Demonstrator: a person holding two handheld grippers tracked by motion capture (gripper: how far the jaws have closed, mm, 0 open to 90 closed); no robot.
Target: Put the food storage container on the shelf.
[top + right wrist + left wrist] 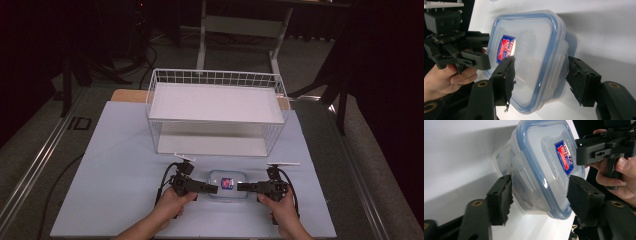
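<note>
I see a clear plastic container (228,184) with a blue-rimmed lid lying flat on the pale surface (115,175), just in front of the white wire basket (216,112), whose two shelves carry nothing. I cannot tell if there is food inside. Its label faces up and its long axis runs left to right. My left hand-held gripper (212,188) and right hand-held gripper (242,187) each have one short end between half-open jaws; whether the pads press I cannot tell.

A clear box (228,184) sits on the table (115,165) between the left gripper (214,188) and right gripper (241,187), before a wire rack (216,111).
</note>
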